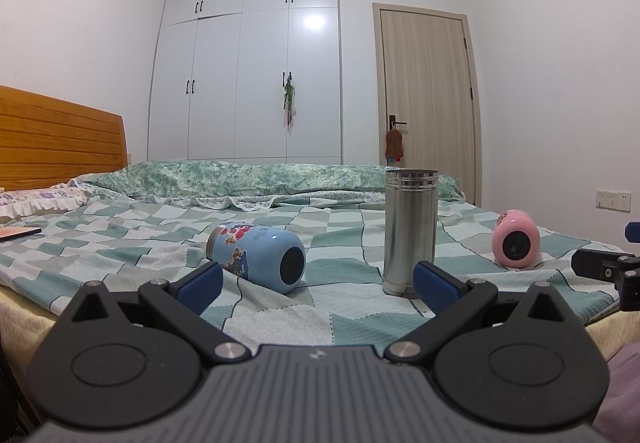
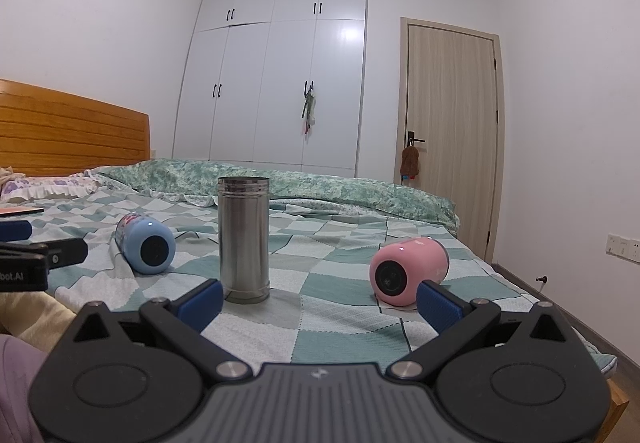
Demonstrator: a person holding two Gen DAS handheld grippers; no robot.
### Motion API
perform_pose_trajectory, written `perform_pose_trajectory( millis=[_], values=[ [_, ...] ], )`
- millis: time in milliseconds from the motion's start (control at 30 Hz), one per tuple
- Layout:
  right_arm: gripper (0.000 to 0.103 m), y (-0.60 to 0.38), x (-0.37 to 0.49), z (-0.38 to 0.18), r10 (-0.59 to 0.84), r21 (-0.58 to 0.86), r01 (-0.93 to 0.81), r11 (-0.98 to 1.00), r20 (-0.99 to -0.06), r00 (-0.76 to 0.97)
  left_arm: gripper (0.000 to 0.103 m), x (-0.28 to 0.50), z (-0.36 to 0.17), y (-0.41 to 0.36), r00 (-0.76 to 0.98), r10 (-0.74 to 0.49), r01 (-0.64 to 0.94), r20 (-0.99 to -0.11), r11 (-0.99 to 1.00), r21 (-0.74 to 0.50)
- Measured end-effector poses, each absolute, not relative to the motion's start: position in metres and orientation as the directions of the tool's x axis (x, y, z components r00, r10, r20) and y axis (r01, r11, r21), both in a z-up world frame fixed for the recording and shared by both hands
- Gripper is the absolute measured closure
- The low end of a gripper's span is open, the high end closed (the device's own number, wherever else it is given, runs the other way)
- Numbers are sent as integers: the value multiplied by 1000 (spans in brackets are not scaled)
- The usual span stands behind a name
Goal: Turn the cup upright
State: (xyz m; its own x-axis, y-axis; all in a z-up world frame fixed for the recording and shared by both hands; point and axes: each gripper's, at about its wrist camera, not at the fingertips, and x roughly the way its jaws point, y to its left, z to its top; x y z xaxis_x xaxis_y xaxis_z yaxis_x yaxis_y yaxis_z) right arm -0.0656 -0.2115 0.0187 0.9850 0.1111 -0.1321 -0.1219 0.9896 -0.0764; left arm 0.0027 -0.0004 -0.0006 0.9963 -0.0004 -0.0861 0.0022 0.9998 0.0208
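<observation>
Lying on their sides on the bed [image 1: 120, 243]: blue cup [image 1: 256, 257] to the left, pink cup [image 2: 408, 271] to the right, both with their flat bases turned toward the cameras, so each long axis runs away from the viewer and a bit to the side. Steel cup [image 2: 243, 239] stands upright between them, nothing to do there.

Left hand-held gripper [image 1: 316, 285] spread wide, empty, hovering short of the cups; blue cup sits just ahead, slightly left of its centre line. Right hand-held gripper [image 2: 318, 301] also spread wide, empty; pink cup is just ahead near its right finger.

Judgement: blue is nearer the left one, pink nearer the right. Either grasp needs the jaws across the round body, not end-on at the base, then a tip-up. Soft bedding may let a cup roll or wobble.
</observation>
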Motion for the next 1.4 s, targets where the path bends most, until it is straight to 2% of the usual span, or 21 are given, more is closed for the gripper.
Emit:
perform_pose_trajectory(
  millis=[1400],
  values=[
    [0,-211,-65,19,111,-75,-122,990,-132,985,0,1,2,1,997,-2,3,-82,1000,18]
  ],
)
